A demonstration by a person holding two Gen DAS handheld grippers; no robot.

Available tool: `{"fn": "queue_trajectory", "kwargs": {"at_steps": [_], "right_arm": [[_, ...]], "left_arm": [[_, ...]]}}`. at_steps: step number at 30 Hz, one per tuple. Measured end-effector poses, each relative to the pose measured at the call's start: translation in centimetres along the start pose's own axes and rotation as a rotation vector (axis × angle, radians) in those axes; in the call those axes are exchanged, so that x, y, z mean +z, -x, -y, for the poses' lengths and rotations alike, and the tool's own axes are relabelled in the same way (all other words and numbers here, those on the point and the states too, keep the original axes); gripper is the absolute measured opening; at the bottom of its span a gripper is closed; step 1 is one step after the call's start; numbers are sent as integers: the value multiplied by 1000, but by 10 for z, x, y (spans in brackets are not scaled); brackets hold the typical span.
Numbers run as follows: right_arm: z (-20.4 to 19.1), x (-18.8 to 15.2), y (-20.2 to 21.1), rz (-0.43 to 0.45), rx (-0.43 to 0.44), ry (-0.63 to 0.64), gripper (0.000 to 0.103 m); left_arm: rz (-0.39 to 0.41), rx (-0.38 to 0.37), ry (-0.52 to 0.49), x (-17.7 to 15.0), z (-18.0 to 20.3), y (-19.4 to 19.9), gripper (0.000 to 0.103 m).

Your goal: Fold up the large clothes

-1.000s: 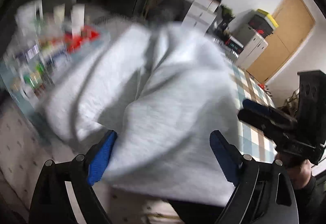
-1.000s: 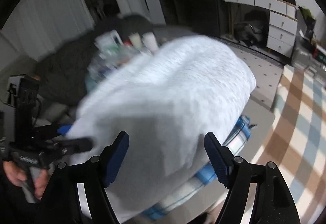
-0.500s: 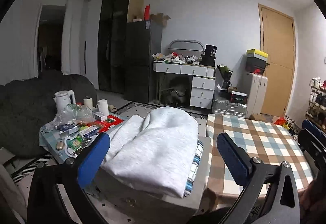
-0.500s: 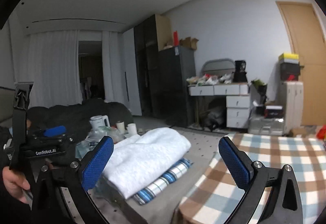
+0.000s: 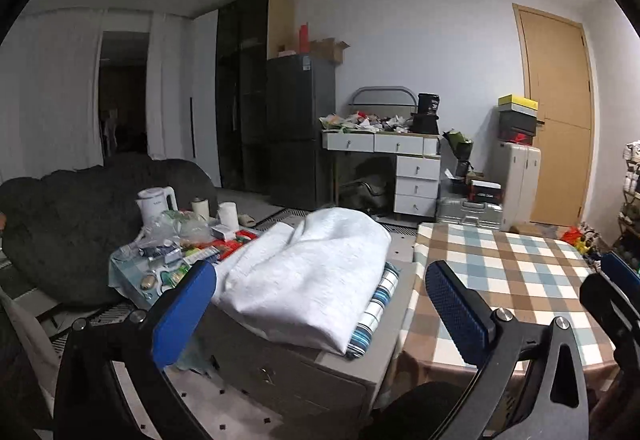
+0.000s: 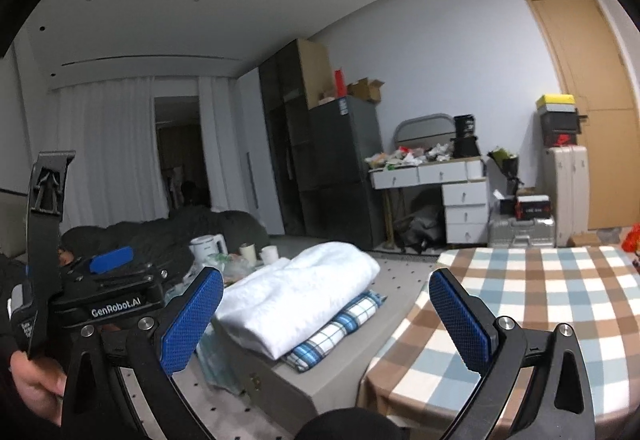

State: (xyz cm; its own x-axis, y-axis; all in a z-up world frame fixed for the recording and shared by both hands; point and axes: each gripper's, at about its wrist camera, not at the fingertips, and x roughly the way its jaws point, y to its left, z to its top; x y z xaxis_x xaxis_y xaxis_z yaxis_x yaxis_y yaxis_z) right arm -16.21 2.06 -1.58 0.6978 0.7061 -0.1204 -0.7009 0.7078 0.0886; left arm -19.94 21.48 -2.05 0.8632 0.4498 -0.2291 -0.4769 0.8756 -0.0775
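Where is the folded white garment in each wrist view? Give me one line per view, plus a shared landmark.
Left wrist: folded white garment at lower centre, on a striped cloth, between the open fingers.
Right wrist: folded white garment left of lower centre, on the same cloth.
Shared landmark: checked tablecloth, right of the pile in both.

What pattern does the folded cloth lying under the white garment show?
The folded cloth is blue-and-white plaid, clearest in the right wrist view, beneath the white garment.

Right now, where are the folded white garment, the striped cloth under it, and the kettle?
folded white garment [image 5: 308, 280], left wrist view, middle of its top face.
striped cloth [image 6: 340, 324], right wrist view, exposed edge under the garment.
kettle [image 5: 154, 204], left wrist view, white body.
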Motion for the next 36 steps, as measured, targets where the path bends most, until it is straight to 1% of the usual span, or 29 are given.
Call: {"fn": "queue_trajectory", "kwargs": {"at_steps": [3,7,8,11,14,15,18,23,28,36], "right_arm": [[-1,-1,5,11,-14,2,103],[1,-2,20,86,-6,-33,103],[1,-4,22,93,-5,-31,103],[-4,-4,18,75,-12,-9,103],[-7,-6,15,67,-19,7,103],[-8,-7,15,72,-33,8,103],[-6,-12,12,71,-39,-1,103],[-3,-14,8,46,-25,-30,103],[-3,-17,11,49,-23,-35,103],[-2,-15,11,50,-14,-44,103]], "left_arm": [[-5,-18,17,-2,-3,-6,102],[-5,-33,18,-5,-1,-15,102],[-9,-40,19,-8,0,-19,102],[-10,-55,9,-13,5,-23,102],[-3,-36,-20,-15,10,-24,102],[-8,-40,-21,-15,10,-24,102],[-9,-35,-12,-15,10,-22,102],[-13,-27,-14,-14,10,-16,102],[-5,-34,-32,-13,13,-7,102],[-1,-41,-21,-9,14,1,102]]}}
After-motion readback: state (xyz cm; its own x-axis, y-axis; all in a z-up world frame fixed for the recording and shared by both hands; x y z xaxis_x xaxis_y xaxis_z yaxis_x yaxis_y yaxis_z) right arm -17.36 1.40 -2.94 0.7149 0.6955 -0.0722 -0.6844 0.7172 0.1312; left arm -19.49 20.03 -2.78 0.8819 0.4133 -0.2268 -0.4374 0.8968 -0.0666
